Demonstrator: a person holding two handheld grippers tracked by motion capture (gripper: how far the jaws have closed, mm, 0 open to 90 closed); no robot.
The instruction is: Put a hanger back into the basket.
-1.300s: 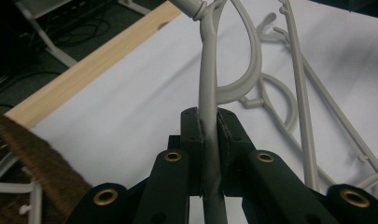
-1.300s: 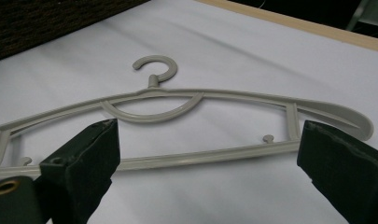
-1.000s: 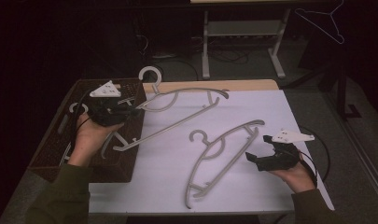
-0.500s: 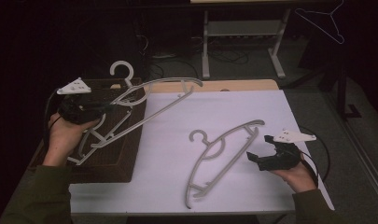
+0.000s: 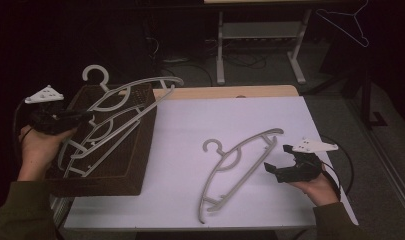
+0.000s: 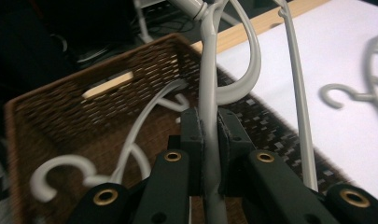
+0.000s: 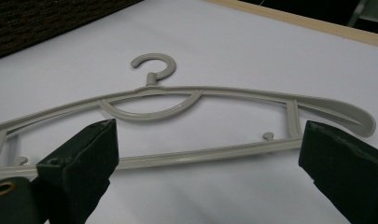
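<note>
1. Left gripper is clamped tight on the bar of a grey hanger. In the left gripper view the pads squeeze the bar from both sides, so the grip looks solid to me.

2. What changed: a second ago that hanger was hovering over the near edge of the white table, right next to the basket. Now I've swung it left, and most of it hangs over the brown wicker basket, hook poking out past the far rim. It's tilted and not resting in there yet.

3. There's already another hanger in the basket; you can see its hook in the left gripper view. So this looks like number two going in.

4. Right gripper hasn't budged. Jaws wide open, nothing held, parked just beside the second grey hanger lying flat on the table. In the right gripper view that hanger sits right in front of the spread jaws.

5. My read: the carry is basically done. What's left is lowering and letting go, then grabbing the table one.
</note>
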